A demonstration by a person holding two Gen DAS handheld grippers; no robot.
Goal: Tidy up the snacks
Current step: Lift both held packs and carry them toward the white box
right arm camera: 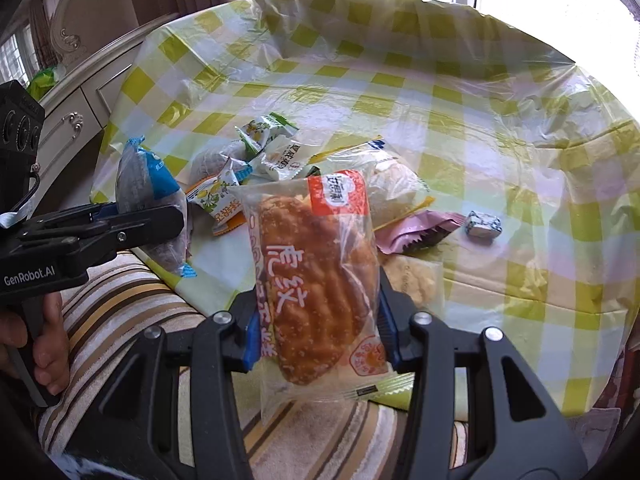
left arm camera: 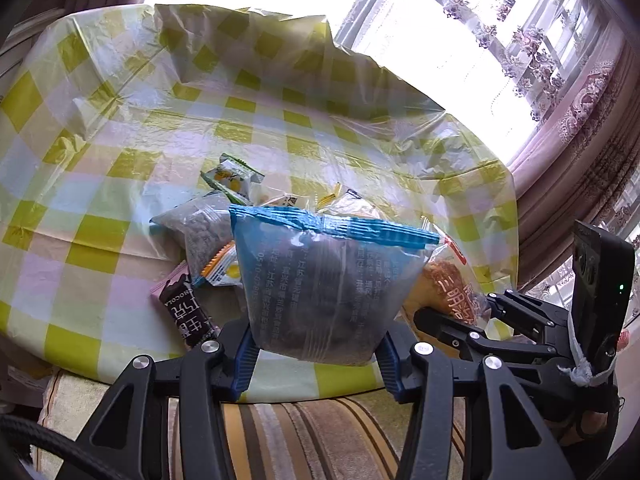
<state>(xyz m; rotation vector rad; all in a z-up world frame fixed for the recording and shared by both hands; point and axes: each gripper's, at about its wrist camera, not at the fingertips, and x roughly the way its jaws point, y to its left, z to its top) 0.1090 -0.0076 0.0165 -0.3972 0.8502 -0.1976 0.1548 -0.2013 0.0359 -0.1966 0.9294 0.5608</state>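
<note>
My left gripper (left arm camera: 316, 344) is shut on a clear bag with a blue top seal (left arm camera: 320, 280) and holds it above the table's near edge. The same bag (right arm camera: 140, 184) shows at the left of the right wrist view, in the left gripper (right arm camera: 160, 216). My right gripper (right arm camera: 320, 320) is shut on a clear packet of brown bread with a red label (right arm camera: 320, 264), lifted upright. In the left wrist view that bread packet (left arm camera: 448, 284) sits just right of the blue bag. Behind both lies a pile of small snacks (right arm camera: 264, 148).
A yellow-green checked plastic cloth (right arm camera: 440, 100) covers the table. The pile holds a pink packet (right arm camera: 416, 228), a blue-white candy (right arm camera: 484, 224), a pale cracker pack (right arm camera: 412, 280) and a dark chocolate bar (left arm camera: 188, 312). A striped cushion (right arm camera: 120, 300) lies below; a white drawer cabinet (right arm camera: 80, 112) stands left.
</note>
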